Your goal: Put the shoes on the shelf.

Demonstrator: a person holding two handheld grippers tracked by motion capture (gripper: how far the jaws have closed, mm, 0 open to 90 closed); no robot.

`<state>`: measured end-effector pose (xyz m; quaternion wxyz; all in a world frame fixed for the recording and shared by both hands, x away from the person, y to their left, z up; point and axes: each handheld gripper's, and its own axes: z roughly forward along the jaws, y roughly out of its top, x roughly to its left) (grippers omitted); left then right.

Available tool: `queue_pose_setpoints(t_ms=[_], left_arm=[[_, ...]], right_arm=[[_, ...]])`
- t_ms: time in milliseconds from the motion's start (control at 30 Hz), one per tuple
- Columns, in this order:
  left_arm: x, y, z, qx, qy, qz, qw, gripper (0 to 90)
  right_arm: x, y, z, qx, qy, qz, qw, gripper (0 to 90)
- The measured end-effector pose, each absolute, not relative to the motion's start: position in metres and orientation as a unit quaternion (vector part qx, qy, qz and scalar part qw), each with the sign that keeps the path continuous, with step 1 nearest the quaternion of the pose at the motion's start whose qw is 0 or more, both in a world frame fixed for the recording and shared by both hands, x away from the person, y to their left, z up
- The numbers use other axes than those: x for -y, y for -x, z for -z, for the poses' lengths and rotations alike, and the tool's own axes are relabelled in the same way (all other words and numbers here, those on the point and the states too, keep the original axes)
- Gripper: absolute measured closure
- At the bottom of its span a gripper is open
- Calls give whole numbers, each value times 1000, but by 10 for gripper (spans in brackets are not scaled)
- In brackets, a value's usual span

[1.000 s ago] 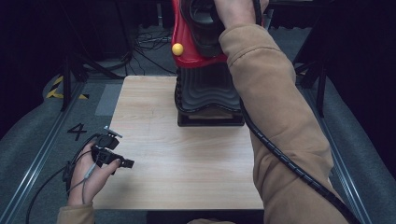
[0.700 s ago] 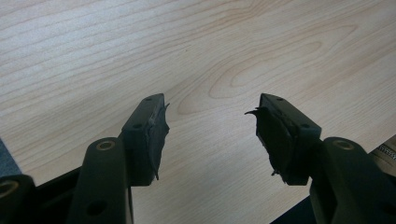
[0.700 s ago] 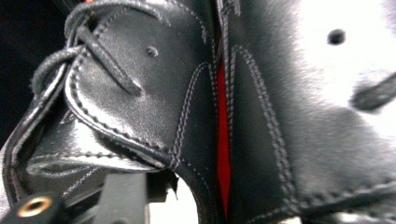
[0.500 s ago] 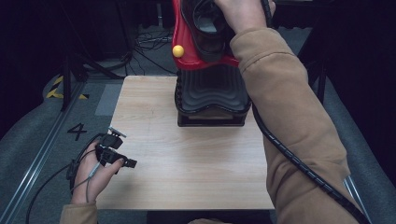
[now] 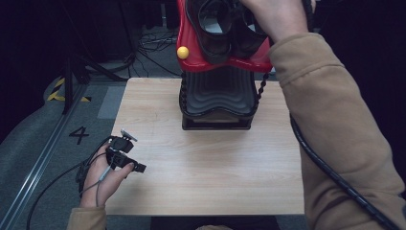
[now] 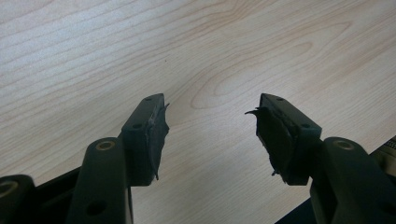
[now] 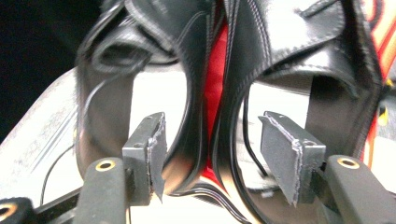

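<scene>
From the high view, your right hand (image 5: pixel 275 17) reaches up to the pair of black shoes (image 5: pixel 222 26) sitting on the red tray (image 5: pixel 191 45) atop the black ribbed stand (image 5: pixel 218 98) at the far side of the table (image 5: pixel 201 163). Your left gripper (image 5: pixel 136 165) lies low near the table's left edge, well apart from the stand, holding nothing.

In the left gripper view, the left jaws stand apart over bare wood, with nothing between or ahead of them.

In the right gripper view, the right gripper (image 7: pixel 210 154) has just been opening its jaws; they now stand wide. The touching inner walls of the two shoes lie between the pads (image 7: pixel 156 149), but neither pad presses on the leather, so nothing is clamped. The picture is blurred at its left.

Judging from this, the shoes appear set on the tray and let go. What seems left is for you to draw the right gripper clear.
</scene>
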<state>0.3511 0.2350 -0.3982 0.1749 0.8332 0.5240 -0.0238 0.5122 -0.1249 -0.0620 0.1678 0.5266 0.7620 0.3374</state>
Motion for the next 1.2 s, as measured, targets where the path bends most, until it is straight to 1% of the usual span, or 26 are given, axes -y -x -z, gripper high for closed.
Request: queue_pose_setpoints(t_ms=[33, 233, 433, 533, 700, 833, 867, 933, 967, 1100, 1133, 1200], left_arm=[[-233, -350, 397, -523, -833, 17, 177, 432], [-228, -349, 396, -522, -835, 17, 175, 431], [-221, -349, 397, -517, -840, 12, 163, 426], [-219, -349, 396, -515, -841, 12, 162, 426], [-219, -347, 392, -511, -842, 14, 172, 422], [-223, -345, 389, -514, -839, 15, 177, 422], [-224, -344, 389, -516, -838, 13, 180, 420], [-227, -341, 386, -516, -836, 15, 185, 418], [-227, -341, 386, -516, -836, 15, 185, 418], [-227, -338, 384, -517, -835, 10, 189, 416], [-227, -338, 384, -517, -835, 10, 189, 415], [-226, -338, 384, -517, -835, 7, 188, 412]], right_arm=[[129, -507, 61, -766, -519, -341, 166, 423], [154, -472, 59, -788, -474, -356, 167, 431], [193, -438, 74, -809, -440, -356, 161, 430], [205, -430, 80, -813, -432, -356, 158, 430], [237, -412, 104, -826, -416, -346, 156, 429], [246, -407, 116, -832, -411, -341, 152, 427], [257, -403, 129, -838, -400, -339, 151, 427], [269, -398, 146, -842, -395, -338, 141, 423], [269, -398, 146, -842, -395, -338, 141, 423], [285, -392, 173, -846, -388, -343, 130, 418], [285, -392, 173, -846, -388, -343, 130, 418], [291, -391, 186, -848, -383, -344, 127, 412]])
